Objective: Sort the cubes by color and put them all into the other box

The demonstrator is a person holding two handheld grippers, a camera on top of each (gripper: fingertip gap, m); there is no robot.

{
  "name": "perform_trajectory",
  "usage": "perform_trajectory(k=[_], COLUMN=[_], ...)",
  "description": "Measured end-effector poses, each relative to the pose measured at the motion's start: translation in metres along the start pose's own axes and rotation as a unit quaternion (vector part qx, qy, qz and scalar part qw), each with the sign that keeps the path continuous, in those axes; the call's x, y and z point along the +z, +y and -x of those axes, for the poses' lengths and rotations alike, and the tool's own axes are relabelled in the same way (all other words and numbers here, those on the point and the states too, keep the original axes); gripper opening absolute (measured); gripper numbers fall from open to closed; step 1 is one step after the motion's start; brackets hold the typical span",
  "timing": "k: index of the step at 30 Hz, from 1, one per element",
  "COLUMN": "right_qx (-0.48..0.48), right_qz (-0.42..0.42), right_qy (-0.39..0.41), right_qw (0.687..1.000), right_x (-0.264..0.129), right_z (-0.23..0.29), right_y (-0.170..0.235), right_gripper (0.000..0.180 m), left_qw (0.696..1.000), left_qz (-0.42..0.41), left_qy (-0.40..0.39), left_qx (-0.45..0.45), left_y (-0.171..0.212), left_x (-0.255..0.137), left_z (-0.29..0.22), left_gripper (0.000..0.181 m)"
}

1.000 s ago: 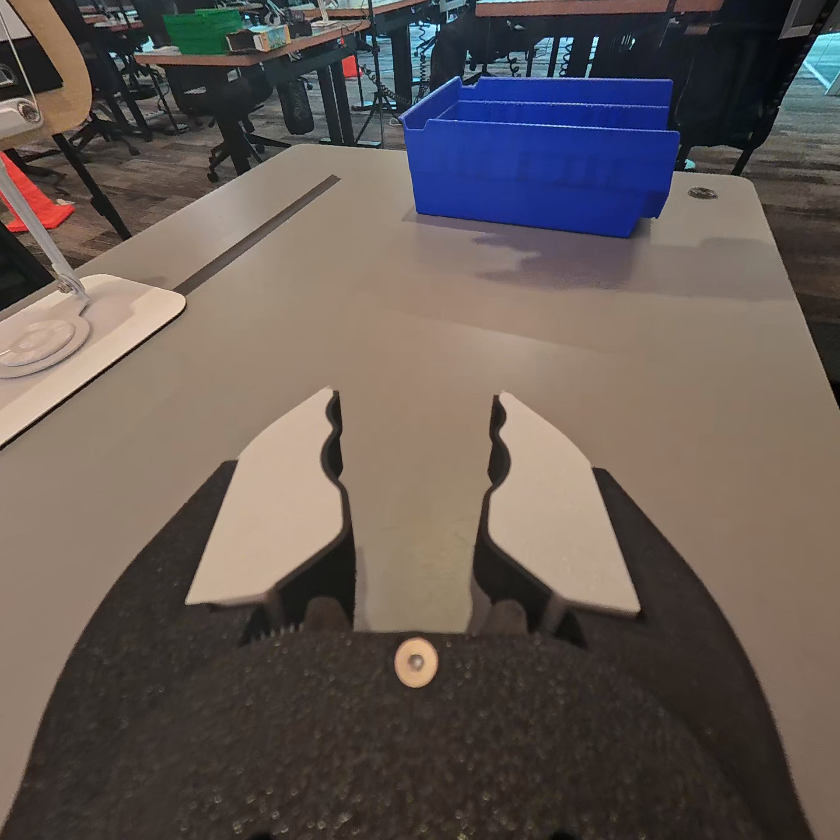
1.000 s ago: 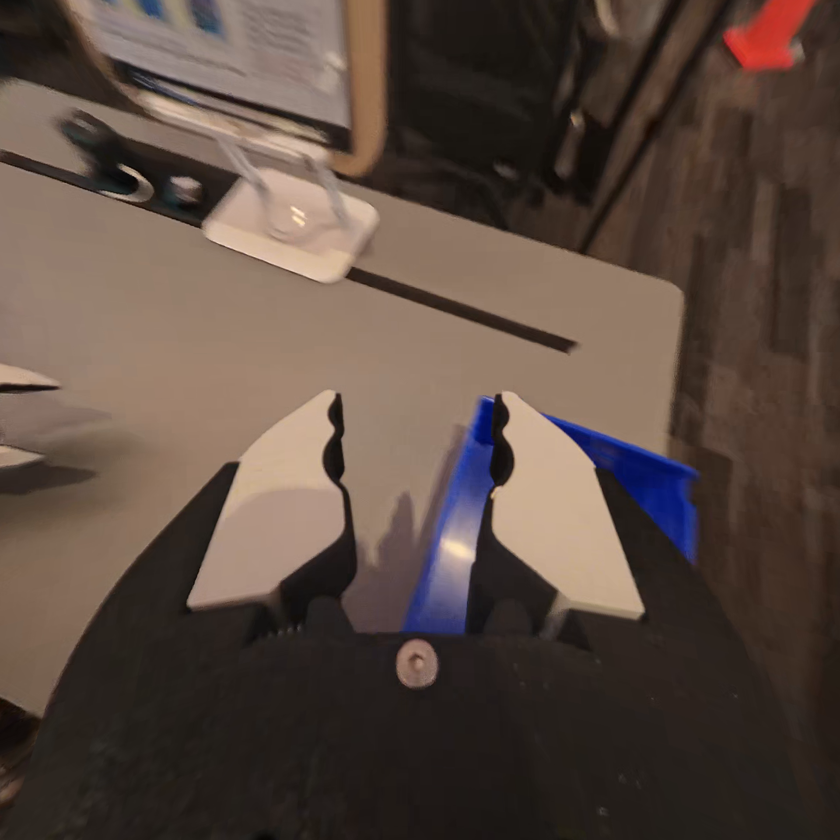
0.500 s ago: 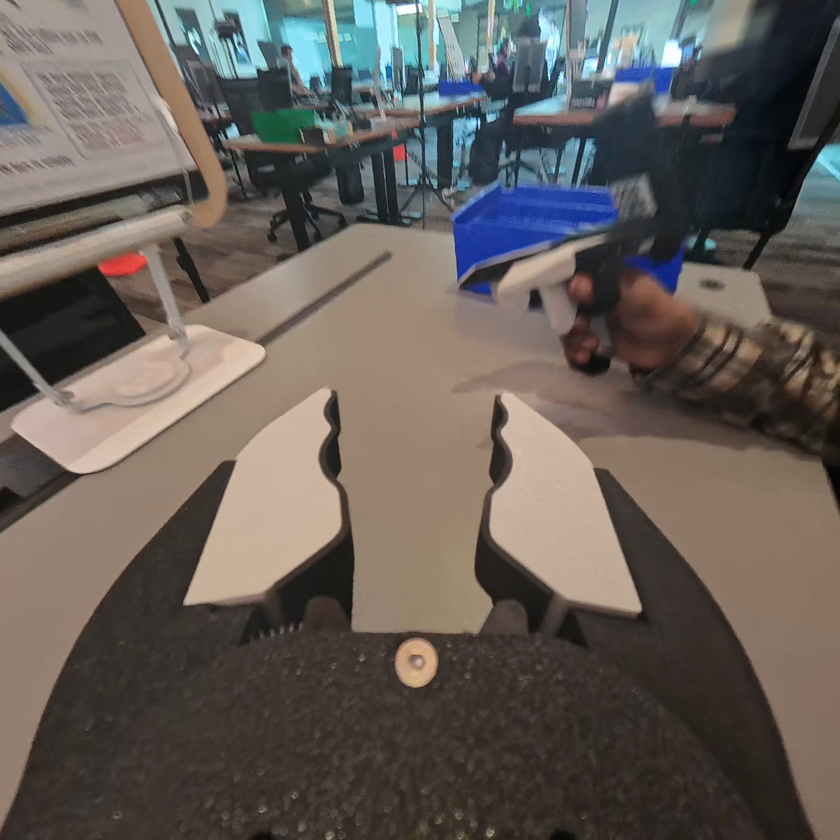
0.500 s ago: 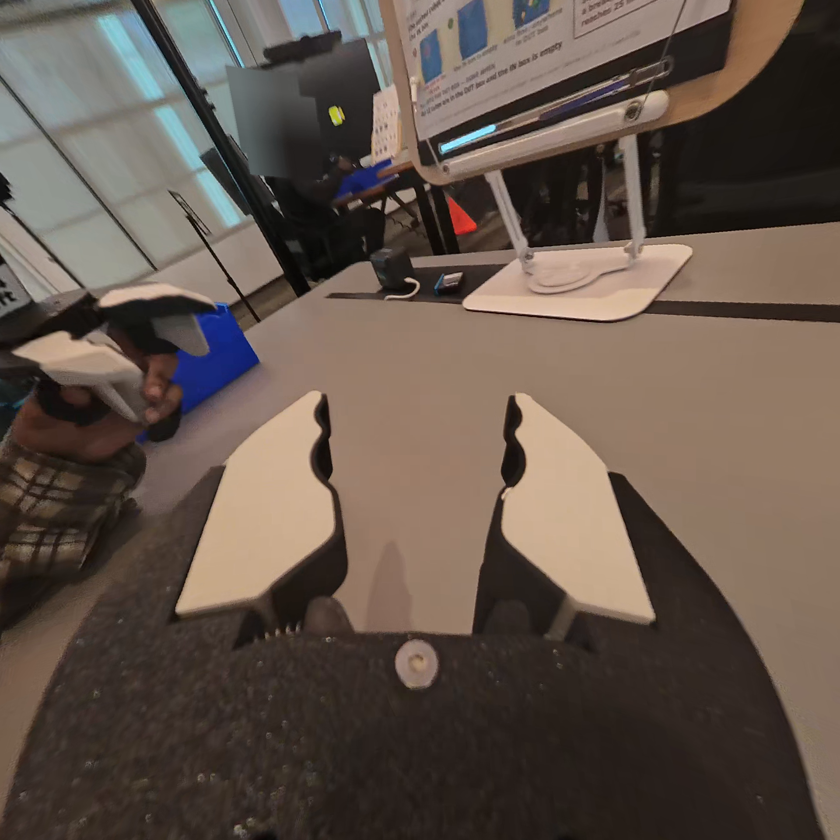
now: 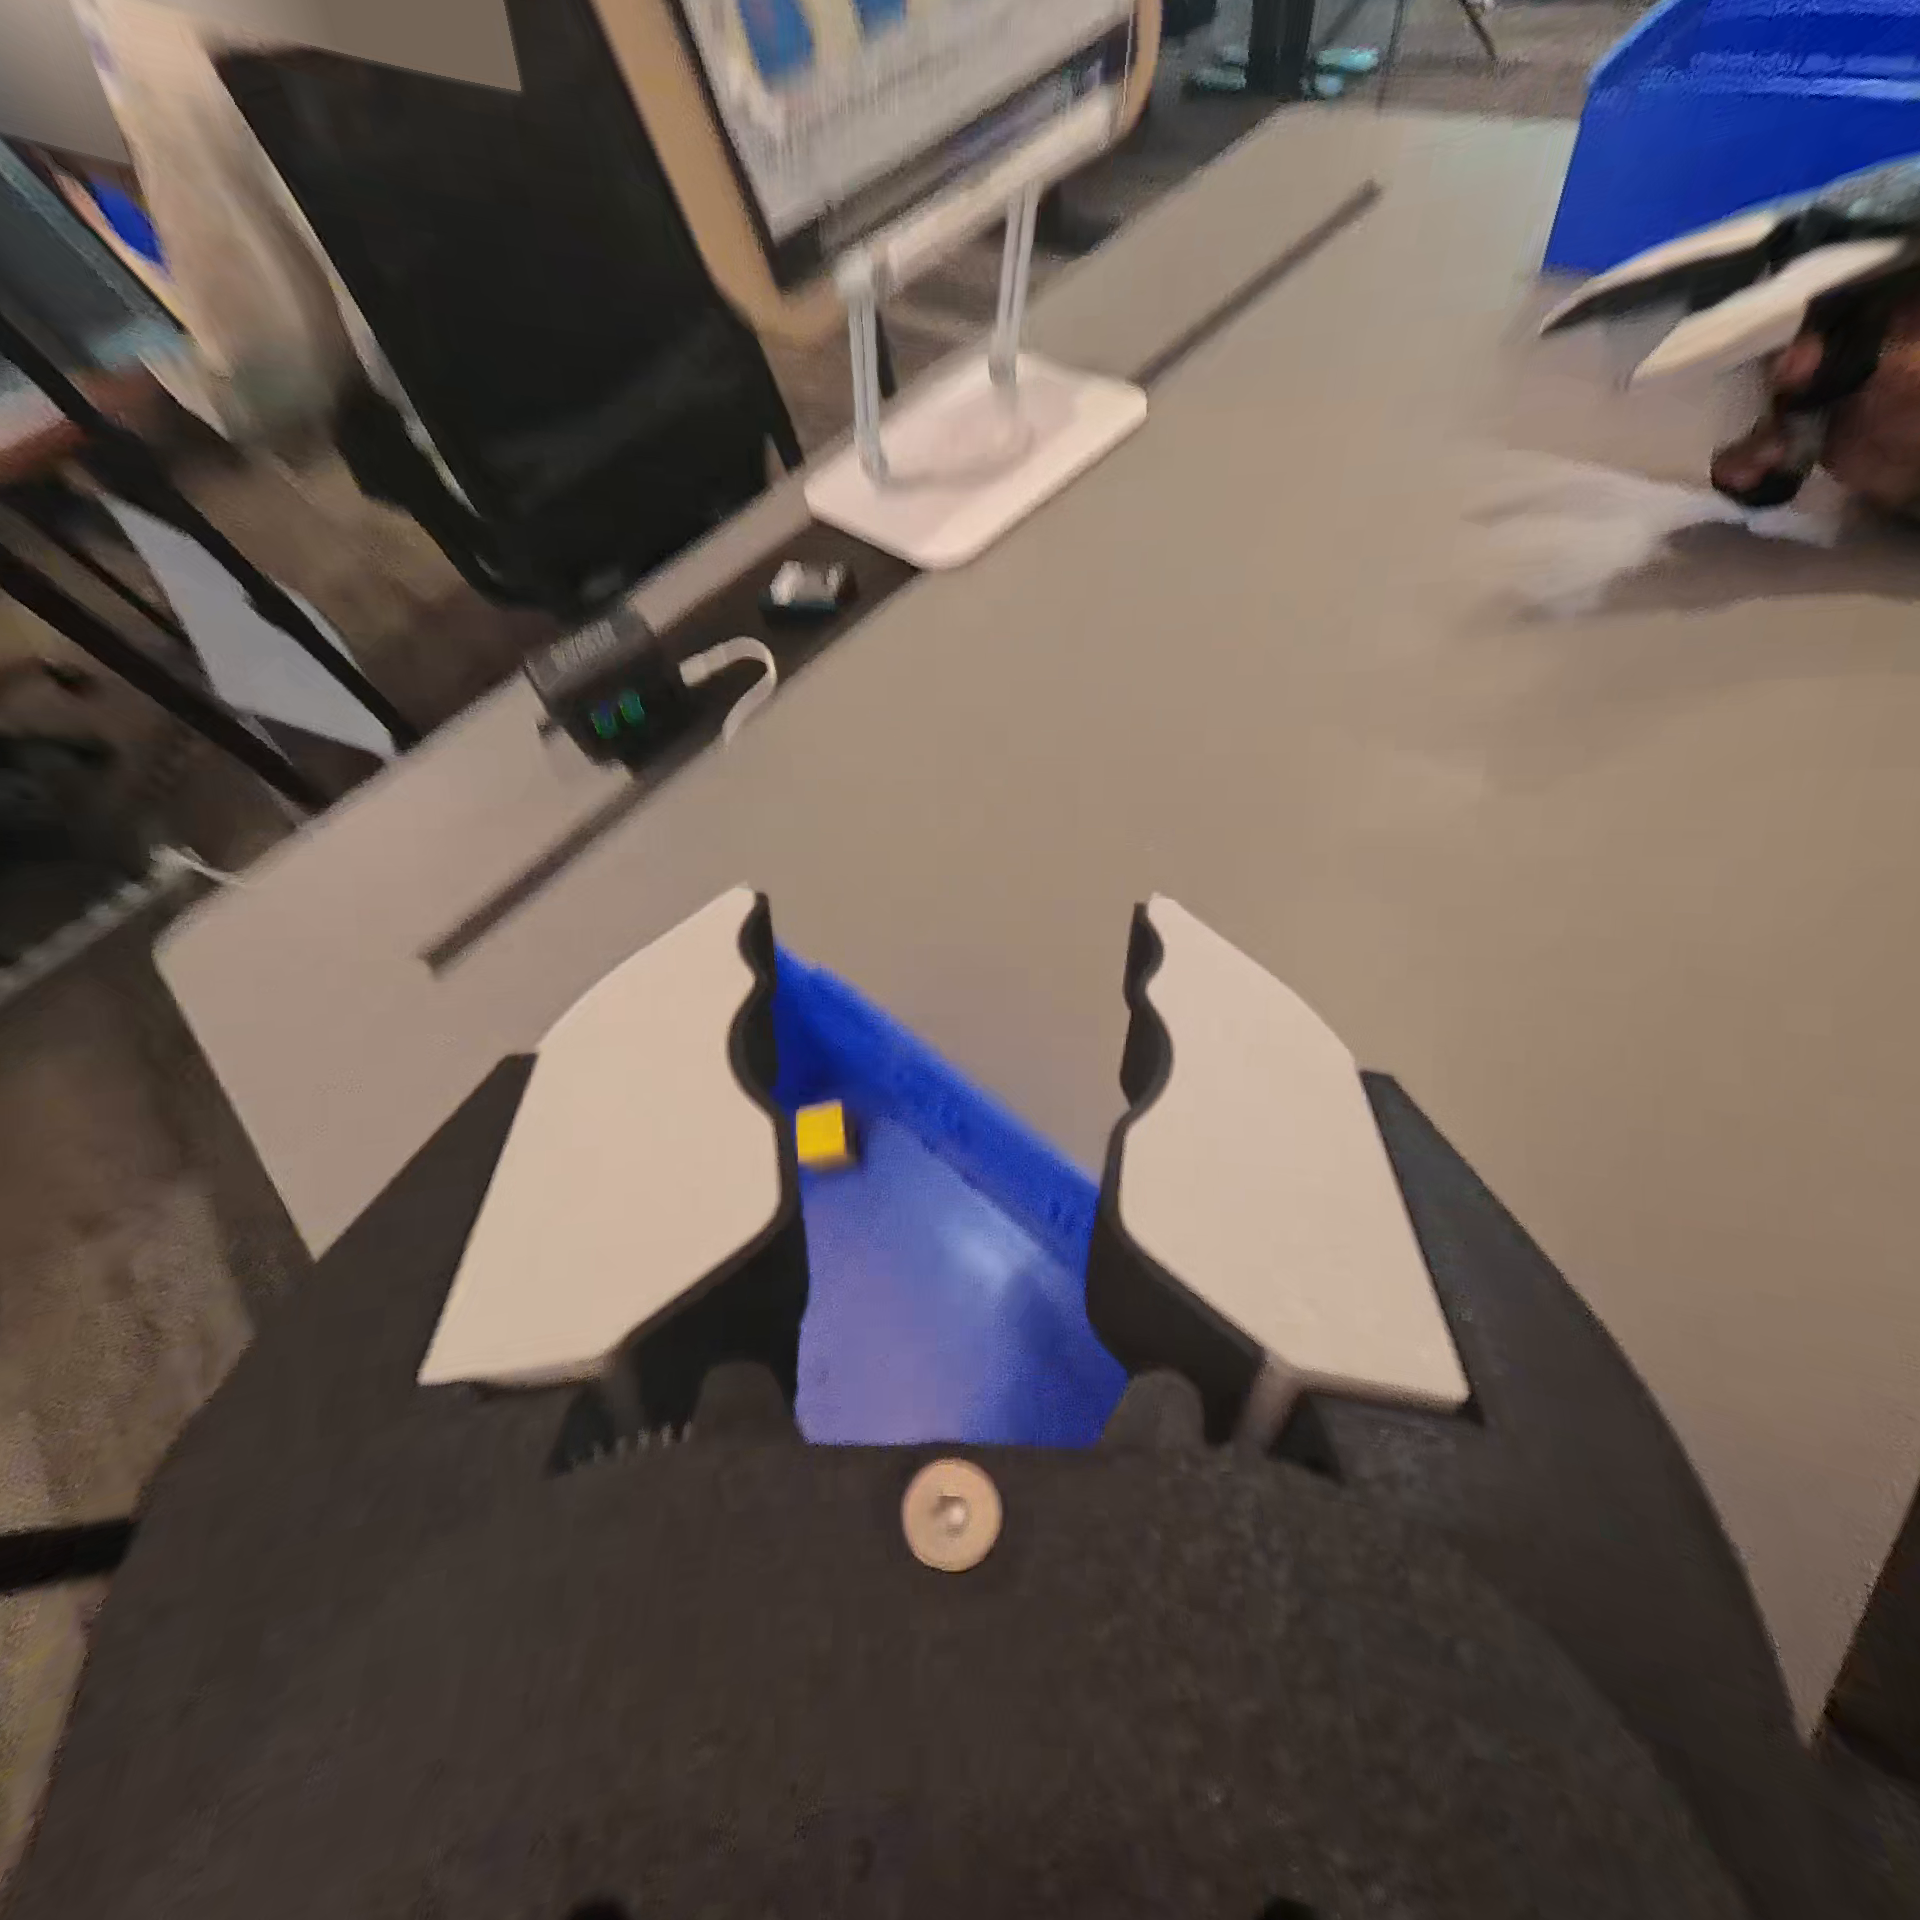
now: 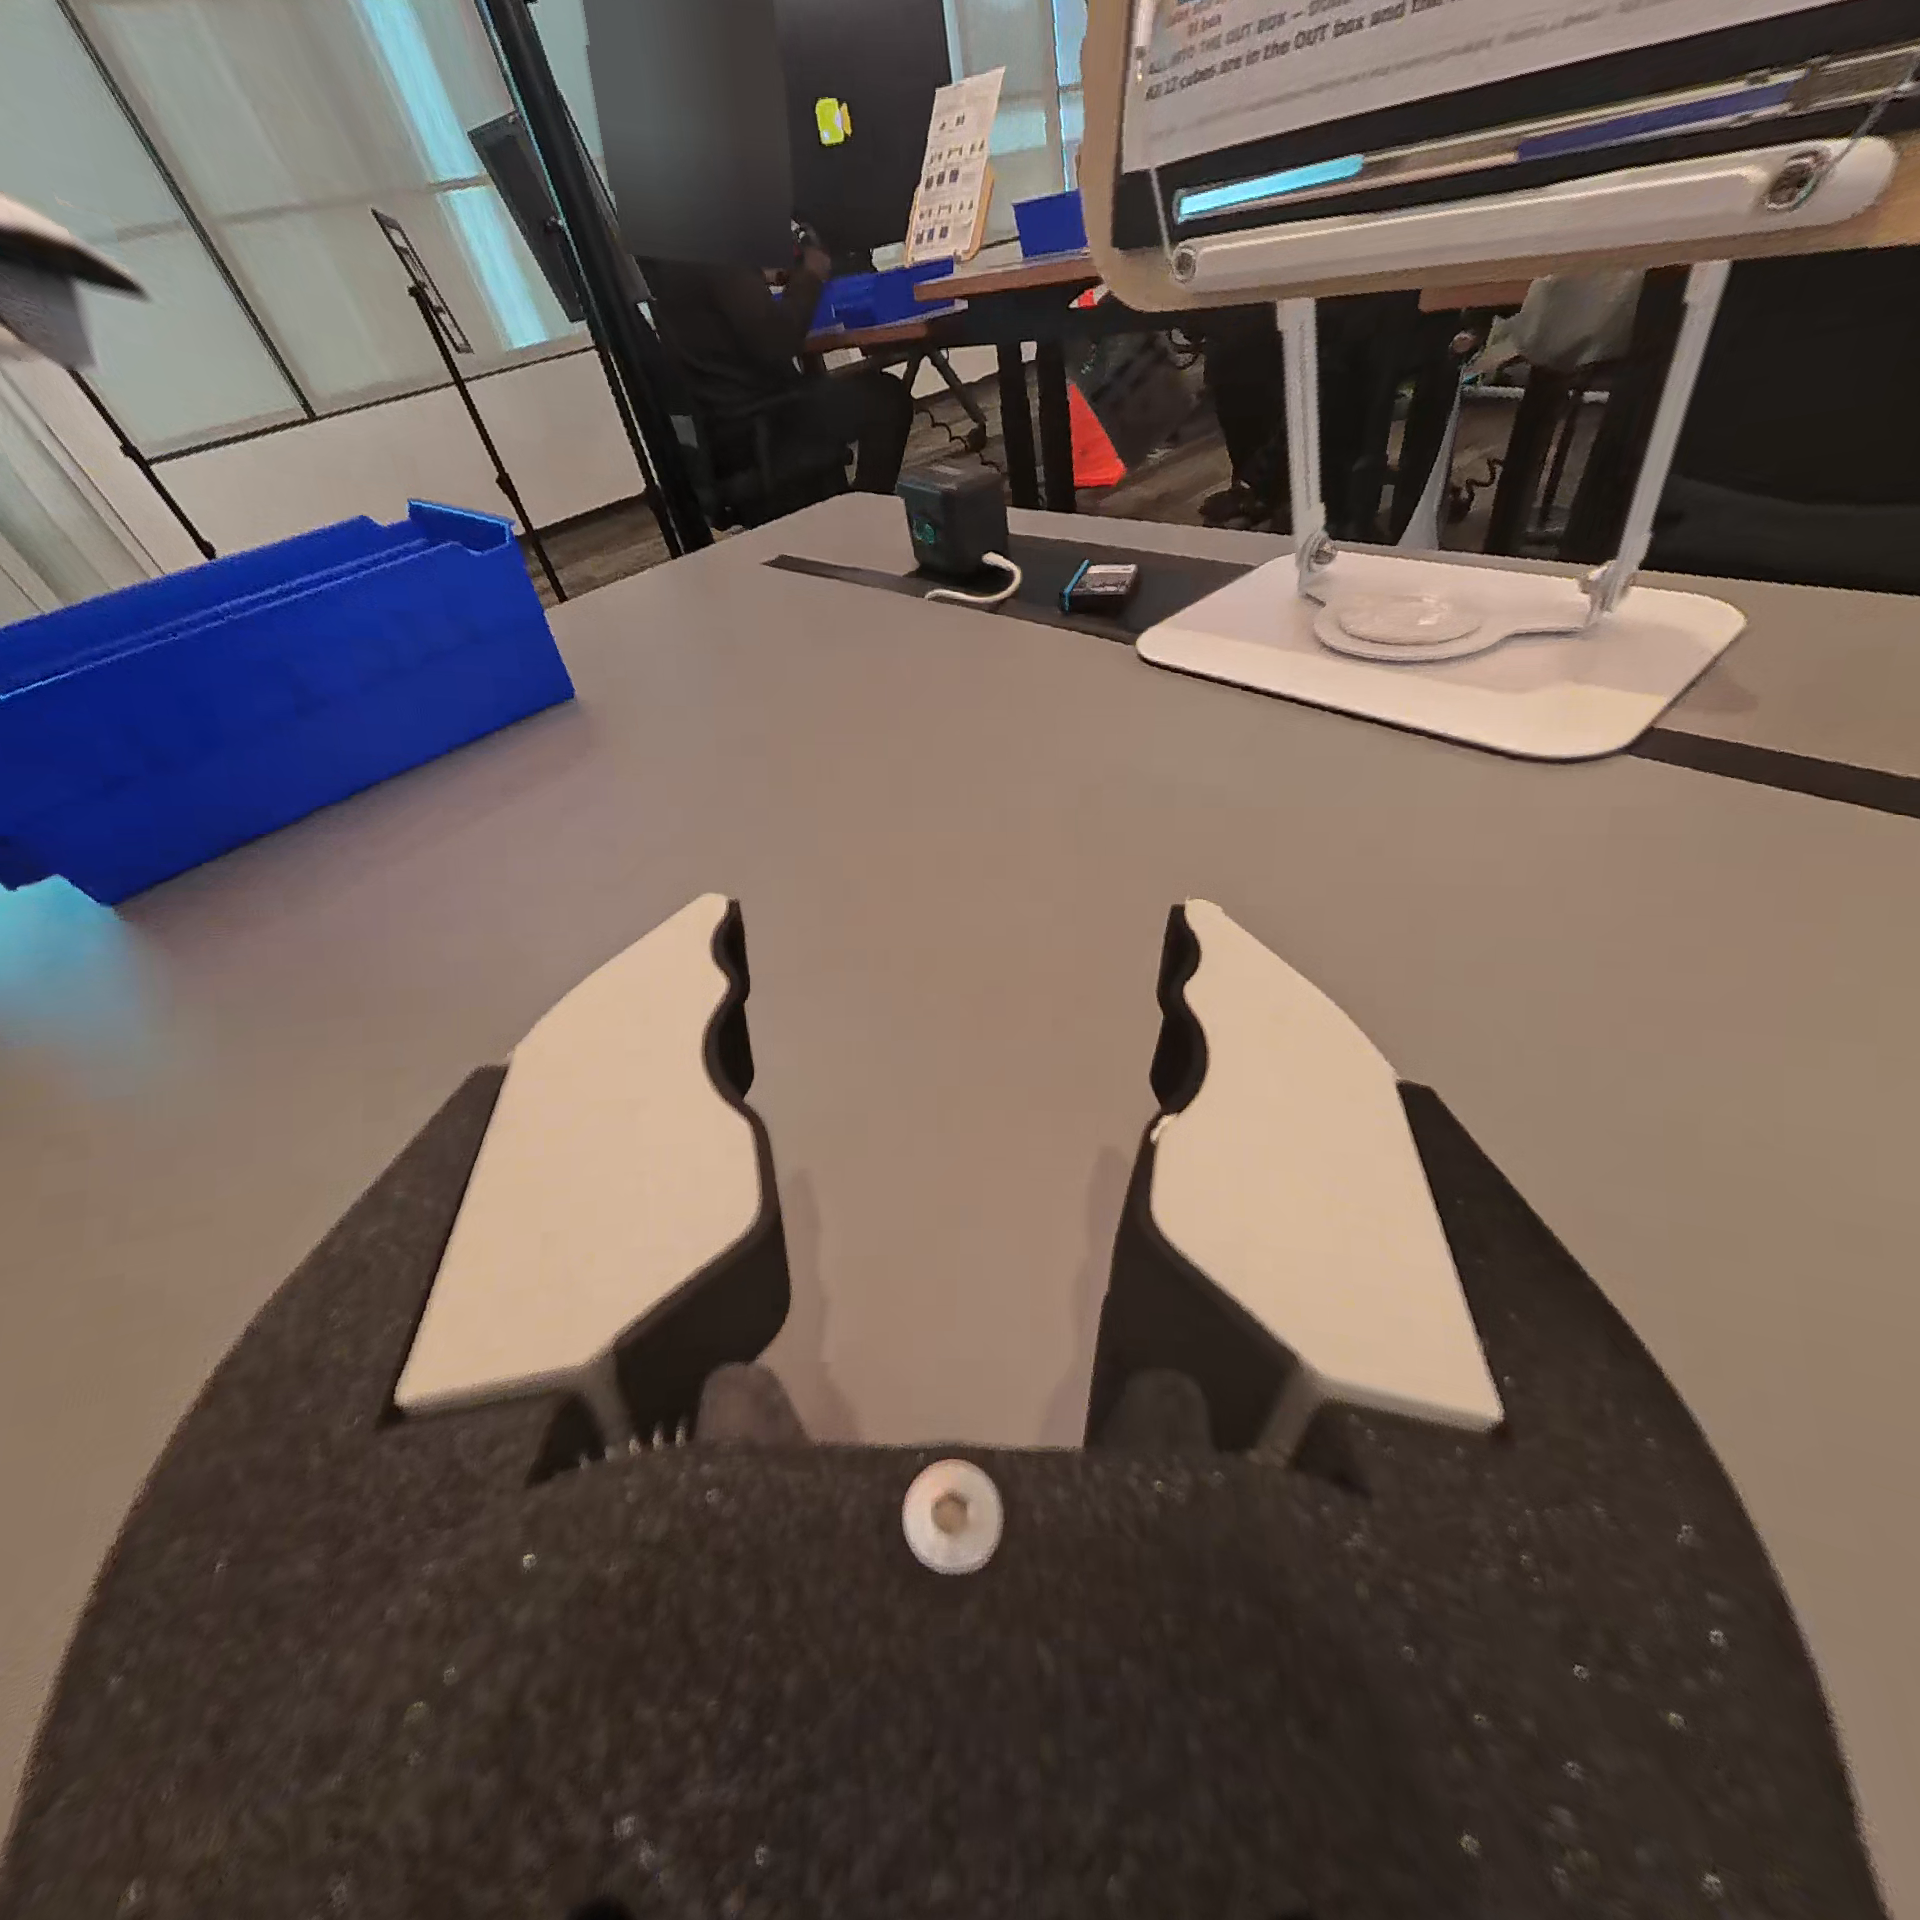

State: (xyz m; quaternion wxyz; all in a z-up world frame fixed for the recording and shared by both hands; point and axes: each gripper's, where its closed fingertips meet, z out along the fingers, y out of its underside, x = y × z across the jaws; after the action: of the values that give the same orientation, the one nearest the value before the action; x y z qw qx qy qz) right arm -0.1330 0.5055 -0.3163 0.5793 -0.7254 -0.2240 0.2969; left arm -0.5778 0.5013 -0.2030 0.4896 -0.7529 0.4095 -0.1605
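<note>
**Inspector A:** Left wrist view first. The left tongs are spread and carry nothing. They hang above a blue box, whose floor shows directly between them. One yellow cube lies on that floor, just beside the left-hand finger and close to the box's far wall. The frame is smeared, so I cannot tell how high the tongs sit.

**Inspector B:** Risk there?

**Inspector A:** In my judgement, a descent at this offset could land a finger on the cube or the wall, knocking the cube aside instead of straddling it.

**Inspector B:** Right wrist view?

**Inspector A:** The right tongs are also spread and carry nothing, over bare desk. A second blue box stands well to their left. No cube shows in it from this angle.

**Inspector B:** Hazard?

**Inspector A:** The other tongs appear at the upper left edge; crossing paths over the desk could cause a collision. I cannot tell the colour sections from here, so a misplaced cube is possible.
</note>
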Motion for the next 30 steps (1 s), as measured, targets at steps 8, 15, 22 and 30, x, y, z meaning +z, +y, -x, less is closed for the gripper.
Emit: perform_trajectory(k=[8, 15, 22, 30], right_qx=[-0.013, -0.013, -0.011, 0.009], right_qz=[0.024, 0.044, 0.049, 0.021], right_qy=[-0.004, -0.010, -0.020, -0.032], right_qw=[1.000, 0.999, 0.999, 0.999], right_x=[0.018, 0.026, 0.028, 0.014], right_z=[0.018, 0.022, 0.027, 0.028], right_y=[-0.001, 0.001, 0.005, -0.005], right_gripper=[0.073, 0.072, 0.071, 0.071], left_qw=[0.979, 0.970, 0.959, 0.961], left_qz=[0.188, 0.233, 0.281, 0.266], left_qy=[-0.046, -0.037, -0.032, -0.010], left_qx=[-0.067, -0.055, -0.035, -0.077], left_y=[0.132, 0.162, 0.179, 0.179], left_x=[0.055, 0.087, 0.111, 0.119], left_z=[0.059, 0.059, 0.056, 0.058], left_gripper=[0.062, 0.058, 0.048, 0.023])
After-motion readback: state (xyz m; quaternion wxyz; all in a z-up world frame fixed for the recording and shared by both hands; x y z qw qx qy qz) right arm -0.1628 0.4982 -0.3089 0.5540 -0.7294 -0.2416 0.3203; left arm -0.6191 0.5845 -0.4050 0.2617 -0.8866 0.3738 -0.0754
